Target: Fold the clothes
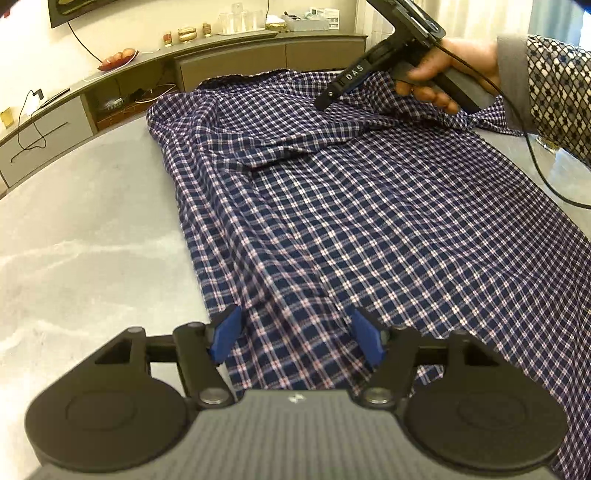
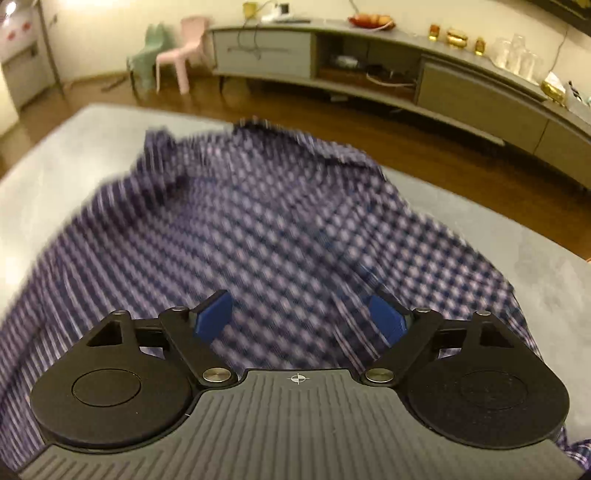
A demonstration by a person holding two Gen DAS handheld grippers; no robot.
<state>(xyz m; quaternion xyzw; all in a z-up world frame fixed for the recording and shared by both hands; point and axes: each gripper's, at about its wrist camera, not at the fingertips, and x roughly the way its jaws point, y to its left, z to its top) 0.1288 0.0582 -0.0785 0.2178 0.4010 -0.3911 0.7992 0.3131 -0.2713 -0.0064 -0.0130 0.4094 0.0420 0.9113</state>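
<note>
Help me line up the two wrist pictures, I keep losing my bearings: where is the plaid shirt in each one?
Left wrist: the plaid shirt fills the centre and right, spread on the grey table, running from the open left gripper to the far edge.
Right wrist: the shirt, blurred, fills the middle beyond the open right gripper.
Shared landmark: the fruit dish on the sideboard.

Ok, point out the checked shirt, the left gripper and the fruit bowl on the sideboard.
checked shirt [image 1: 369, 221]: left wrist view, middle of the spread cloth.
left gripper [image 1: 295, 338]: left wrist view, midway between its blue fingertips.
fruit bowl [image 1: 117, 59]: left wrist view, the fruit inside it.
</note>
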